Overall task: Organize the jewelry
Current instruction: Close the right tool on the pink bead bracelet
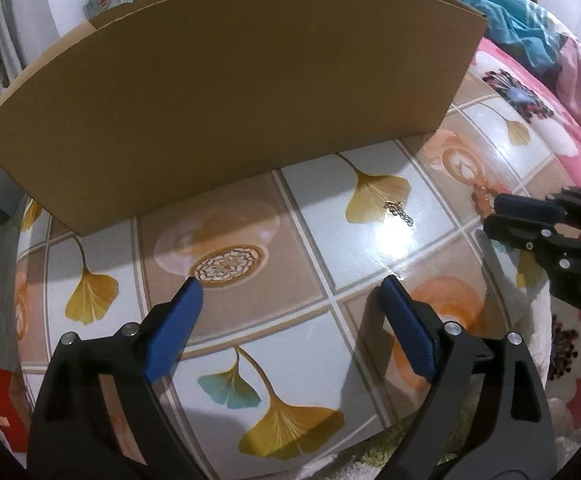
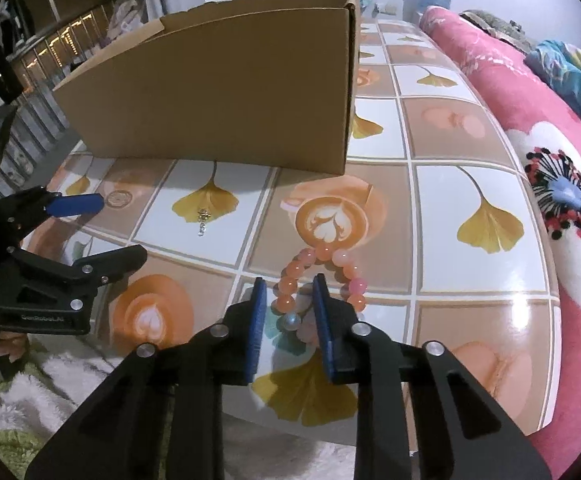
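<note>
Right gripper [image 2: 290, 280]: my blue pads straddle one side of the bead bracelet [image 2: 318, 280]; I cannot tell if they pinch it yet.
Left gripper [image 1: 292, 280]: my jaws spread wide with nothing between them, low over the table [image 1: 402, 240].
Bracelet: orange and pink beads looped on the tiled tabletop, near the front edge.
Small chain [image 1: 400, 211]: a tiny metal piece on a yellow leaf tile, between my two grippers.
Box [image 1: 226, 100]: open cardboard, standing behind the jewelry.
Blanket [image 2: 530, 128]: pink, floral, beside the table.
</note>
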Tool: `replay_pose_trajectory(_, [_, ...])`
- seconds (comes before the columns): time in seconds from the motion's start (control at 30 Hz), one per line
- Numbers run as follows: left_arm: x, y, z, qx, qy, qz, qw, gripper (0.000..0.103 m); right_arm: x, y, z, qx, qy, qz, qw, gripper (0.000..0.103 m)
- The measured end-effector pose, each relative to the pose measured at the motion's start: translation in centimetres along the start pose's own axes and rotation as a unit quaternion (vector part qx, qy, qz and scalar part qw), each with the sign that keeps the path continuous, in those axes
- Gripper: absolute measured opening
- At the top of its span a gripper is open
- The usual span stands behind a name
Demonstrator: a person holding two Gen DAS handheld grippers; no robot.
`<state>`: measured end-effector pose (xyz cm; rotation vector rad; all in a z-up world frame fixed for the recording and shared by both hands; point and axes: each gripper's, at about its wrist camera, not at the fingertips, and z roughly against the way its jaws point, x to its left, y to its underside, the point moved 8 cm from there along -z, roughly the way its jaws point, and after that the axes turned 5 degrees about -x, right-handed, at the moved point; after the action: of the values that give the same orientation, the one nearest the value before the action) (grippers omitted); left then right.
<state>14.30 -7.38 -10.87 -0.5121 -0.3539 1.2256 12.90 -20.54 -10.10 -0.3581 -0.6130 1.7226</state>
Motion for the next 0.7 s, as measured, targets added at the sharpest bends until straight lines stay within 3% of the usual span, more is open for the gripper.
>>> replay_pose_trajectory(0.17, [0.01,-0.19,-0.25,0.002,-0.006,0.008,1.0000,0.090,-0.47,-0.12,-0.09,0.002,-0.002,-0.017,1.000,0.015])
replay_pose_trajectory(0.7, [-0.18,-0.58,-0.67,-0.006,-0.011,0.013,0.9998,0.095,-0.86,-0.45,-0.34,-0.003,-0.005,-0.034,0.999,0.014])
